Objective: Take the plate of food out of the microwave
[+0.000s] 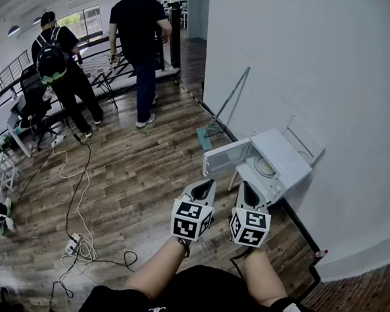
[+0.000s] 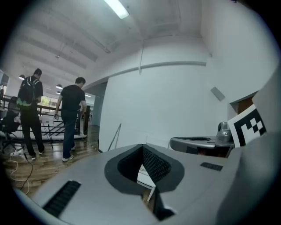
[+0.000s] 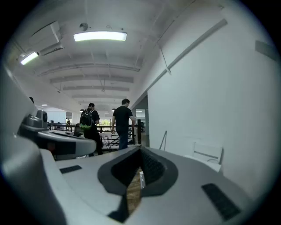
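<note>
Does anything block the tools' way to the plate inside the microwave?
Nothing visible. The door of the microwave stands open, and the plate lies exposed inside. The left tool and right tool, both shut and empty, sit short of it.

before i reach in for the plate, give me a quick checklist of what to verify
1. The door of the microwave is open: ok, it is swung out wide.
2. The plate is in the cavity: ok, a pale round plate shows inside. Food on it: cannot tell.
3. The left gripper is ready to grasp: not ok, its jaws are together with nothing between them.
4. The right gripper is ready to grasp: not ok, its jaws are together and empty.
5. Grippers at the opening: not ok, both are short of it.
6. Bystanders out of the way: ok, the two people stand far off.
</note>
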Available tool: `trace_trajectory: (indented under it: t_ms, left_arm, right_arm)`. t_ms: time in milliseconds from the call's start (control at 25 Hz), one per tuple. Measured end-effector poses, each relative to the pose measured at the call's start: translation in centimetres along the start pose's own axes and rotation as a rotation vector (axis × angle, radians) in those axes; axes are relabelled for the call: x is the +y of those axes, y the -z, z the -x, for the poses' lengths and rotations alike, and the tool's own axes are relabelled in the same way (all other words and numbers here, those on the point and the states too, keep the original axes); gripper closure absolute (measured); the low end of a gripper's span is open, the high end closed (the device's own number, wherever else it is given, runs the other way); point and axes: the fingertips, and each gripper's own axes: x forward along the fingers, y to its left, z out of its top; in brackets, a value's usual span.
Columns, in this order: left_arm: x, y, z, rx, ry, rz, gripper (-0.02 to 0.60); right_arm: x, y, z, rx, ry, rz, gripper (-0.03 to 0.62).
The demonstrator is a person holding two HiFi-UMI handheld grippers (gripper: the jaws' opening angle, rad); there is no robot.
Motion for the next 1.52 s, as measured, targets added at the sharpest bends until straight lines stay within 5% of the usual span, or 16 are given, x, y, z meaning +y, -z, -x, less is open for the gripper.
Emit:
trace_trajectory:
  t_ms: [960, 1520]
  left_arm:
    - [0.0, 5.1, 4.7, 0.049, 0.049, 0.087, 0.591]
    - [-0.3, 4.5, -8.3, 0.104, 0.049, 0.013, 0.591]
  right_arm:
    - [2.5, 4.3, 4.6, 0.074, 0.08, 0.026, 0.58]
    - [-6.9, 4.5, -5.0, 0.037, 0.105, -0.033, 0.58]
